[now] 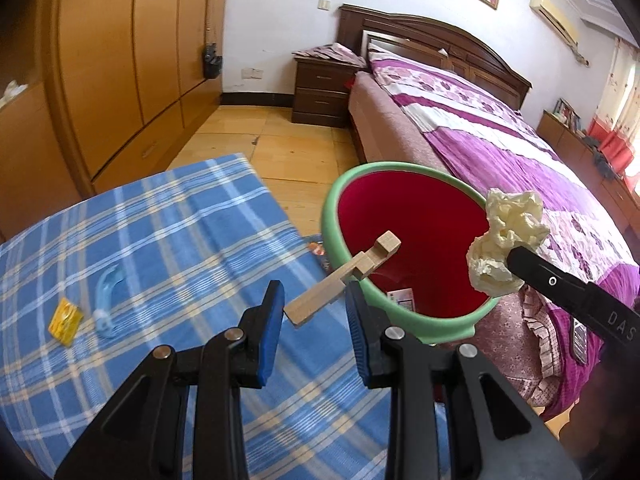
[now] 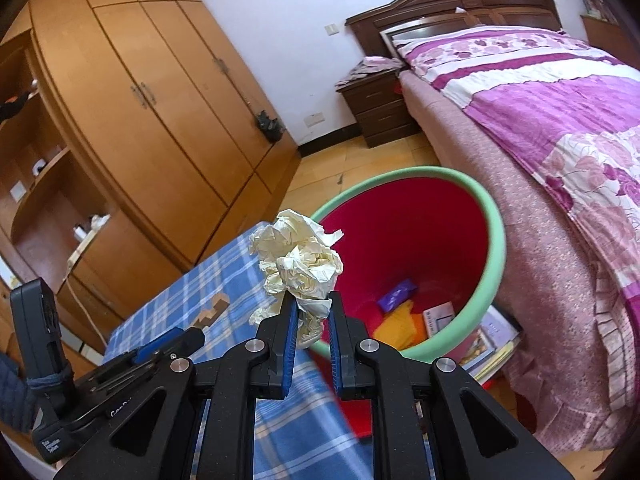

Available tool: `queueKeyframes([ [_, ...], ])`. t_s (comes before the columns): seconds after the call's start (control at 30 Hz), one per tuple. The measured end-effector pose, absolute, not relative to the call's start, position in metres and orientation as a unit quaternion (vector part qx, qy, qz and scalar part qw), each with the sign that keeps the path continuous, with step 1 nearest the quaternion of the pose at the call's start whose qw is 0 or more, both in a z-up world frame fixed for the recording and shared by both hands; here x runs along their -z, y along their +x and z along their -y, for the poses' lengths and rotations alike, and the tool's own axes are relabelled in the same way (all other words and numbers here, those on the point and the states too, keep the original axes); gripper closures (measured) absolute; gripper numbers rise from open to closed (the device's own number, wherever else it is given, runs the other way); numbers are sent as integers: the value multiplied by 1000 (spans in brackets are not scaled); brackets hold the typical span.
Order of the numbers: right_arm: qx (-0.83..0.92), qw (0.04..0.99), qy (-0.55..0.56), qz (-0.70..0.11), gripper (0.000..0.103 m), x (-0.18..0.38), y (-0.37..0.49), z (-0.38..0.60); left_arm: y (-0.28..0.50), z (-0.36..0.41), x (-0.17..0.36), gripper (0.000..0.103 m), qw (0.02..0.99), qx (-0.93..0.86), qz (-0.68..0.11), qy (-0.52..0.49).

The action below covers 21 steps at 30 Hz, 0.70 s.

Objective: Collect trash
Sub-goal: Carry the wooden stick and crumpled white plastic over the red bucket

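A red bin with a green rim (image 1: 332, 216) (image 2: 494, 248) stands beside the blue checked table (image 1: 168, 232), with some trash at its bottom. My left gripper (image 1: 316, 306) is open; a pale wooden piece (image 1: 344, 276) hangs between its fingers, tilted over the bin's near rim, touching neither pad clearly. My right gripper (image 2: 312, 308) is shut on a crumpled cream paper ball (image 2: 300, 260) and holds it by the bin's left rim. The ball also shows in the left wrist view (image 1: 506, 236), over the bin's right rim.
A yellow wrapper (image 1: 65, 320) and a clear blue plastic piece (image 1: 107, 300) lie on the table at left. A bed with a purple quilt (image 1: 500, 152) is right of the bin, books (image 2: 492, 340) under it. A wardrobe (image 2: 160, 120) stands at left.
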State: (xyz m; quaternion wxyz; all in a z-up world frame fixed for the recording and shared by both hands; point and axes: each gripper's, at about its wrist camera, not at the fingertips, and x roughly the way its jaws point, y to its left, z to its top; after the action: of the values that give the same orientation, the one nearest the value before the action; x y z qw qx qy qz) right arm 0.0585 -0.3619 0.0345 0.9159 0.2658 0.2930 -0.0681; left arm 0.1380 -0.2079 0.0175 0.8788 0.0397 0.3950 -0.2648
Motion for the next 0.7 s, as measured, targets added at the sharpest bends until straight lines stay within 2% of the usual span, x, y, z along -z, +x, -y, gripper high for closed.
queueKeyframes([
  [0.7,134,889,295,-323,88,11,65,426,163,302,24,71,844,305,-432,95],
])
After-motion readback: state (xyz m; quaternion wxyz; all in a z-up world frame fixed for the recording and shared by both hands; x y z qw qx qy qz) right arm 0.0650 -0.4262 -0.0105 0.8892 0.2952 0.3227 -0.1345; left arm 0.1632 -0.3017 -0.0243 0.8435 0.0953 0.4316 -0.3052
